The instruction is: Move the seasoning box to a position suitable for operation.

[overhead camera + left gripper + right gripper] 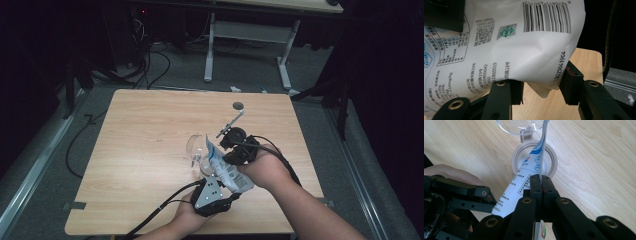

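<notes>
A white bag point(226, 169) with blue print is held tilted between both grippers over the table point(150, 150). My left gripper point(231, 192) grips the bag's lower end. In the left gripper view its pads point(571, 83) press on the bag point(524, 50) from both sides near the barcode corner. My right gripper point(227, 159) is shut on the bag's thin flat edge point(529, 172), its jaws point(540, 182) tight together. Right under the bag's upper end stands a round jar point(551, 162) with a beige rim, its clear lid point(524, 130) flipped open. The jar point(200, 159) sits mid-table.
A dark round hole point(238, 105) lies near the table's far edge. Behind the table stand a white desk frame point(210, 50) and floor cables point(150, 65). My left gripper's black arm point(461, 192) and a hand show at the left of the right gripper view.
</notes>
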Demonstrator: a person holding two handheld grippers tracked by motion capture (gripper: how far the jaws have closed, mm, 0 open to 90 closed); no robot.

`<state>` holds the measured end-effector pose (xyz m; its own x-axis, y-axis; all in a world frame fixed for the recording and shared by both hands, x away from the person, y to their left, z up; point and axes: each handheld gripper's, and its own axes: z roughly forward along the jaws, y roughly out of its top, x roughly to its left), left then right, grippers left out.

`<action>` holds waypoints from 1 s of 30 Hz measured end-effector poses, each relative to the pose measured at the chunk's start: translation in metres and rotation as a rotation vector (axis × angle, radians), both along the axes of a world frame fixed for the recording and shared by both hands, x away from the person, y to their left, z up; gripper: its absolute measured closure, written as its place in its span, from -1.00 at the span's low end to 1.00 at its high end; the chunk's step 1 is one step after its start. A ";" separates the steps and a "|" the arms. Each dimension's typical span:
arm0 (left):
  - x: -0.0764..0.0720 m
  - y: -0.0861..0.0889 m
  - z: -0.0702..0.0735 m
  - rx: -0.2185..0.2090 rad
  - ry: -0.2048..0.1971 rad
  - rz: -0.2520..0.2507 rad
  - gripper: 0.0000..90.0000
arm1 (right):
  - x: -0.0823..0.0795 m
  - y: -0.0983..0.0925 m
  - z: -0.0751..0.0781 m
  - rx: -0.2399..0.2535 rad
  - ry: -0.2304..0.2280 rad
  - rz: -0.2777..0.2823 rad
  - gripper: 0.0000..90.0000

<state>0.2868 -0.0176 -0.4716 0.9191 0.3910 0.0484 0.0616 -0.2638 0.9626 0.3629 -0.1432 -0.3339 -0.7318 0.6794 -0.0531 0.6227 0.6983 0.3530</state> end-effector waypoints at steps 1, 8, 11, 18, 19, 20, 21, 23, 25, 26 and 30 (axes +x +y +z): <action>0.000 0.000 0.000 0.000 0.000 0.000 0.32 | 0.000 0.000 0.000 -0.001 0.000 0.000 1.00; 0.000 0.000 0.000 -0.004 0.002 0.001 0.32 | 0.000 0.001 0.000 0.002 -0.002 -0.001 1.00; 0.000 0.000 0.000 -0.006 0.003 0.001 0.32 | 0.000 0.001 0.000 0.002 -0.002 -0.002 1.00; 0.001 0.000 0.001 -0.007 0.004 0.000 0.32 | 0.001 0.001 0.000 0.003 -0.003 -0.002 1.00; 0.001 0.000 0.001 -0.008 0.005 -0.001 0.32 | 0.001 0.001 0.000 0.002 -0.003 -0.003 1.00; 0.001 0.000 0.001 -0.008 0.004 -0.001 0.32 | 0.001 0.001 0.000 0.002 -0.004 -0.002 1.00; 0.001 -0.001 0.001 -0.010 0.004 -0.001 0.32 | 0.001 0.001 0.000 0.000 -0.003 -0.003 1.00; 0.001 -0.001 0.001 -0.010 0.003 -0.001 0.32 | 0.001 0.001 0.000 -0.001 -0.003 -0.003 1.00; 0.001 -0.001 0.001 -0.011 0.003 -0.001 0.32 | 0.001 0.001 0.000 -0.001 -0.002 -0.004 1.00; 0.001 -0.001 0.001 -0.009 0.003 -0.001 0.32 | 0.001 0.001 0.000 -0.002 -0.002 -0.003 1.00; 0.001 -0.001 0.001 -0.012 0.003 -0.001 0.32 | 0.001 0.001 0.000 -0.003 -0.002 -0.003 1.00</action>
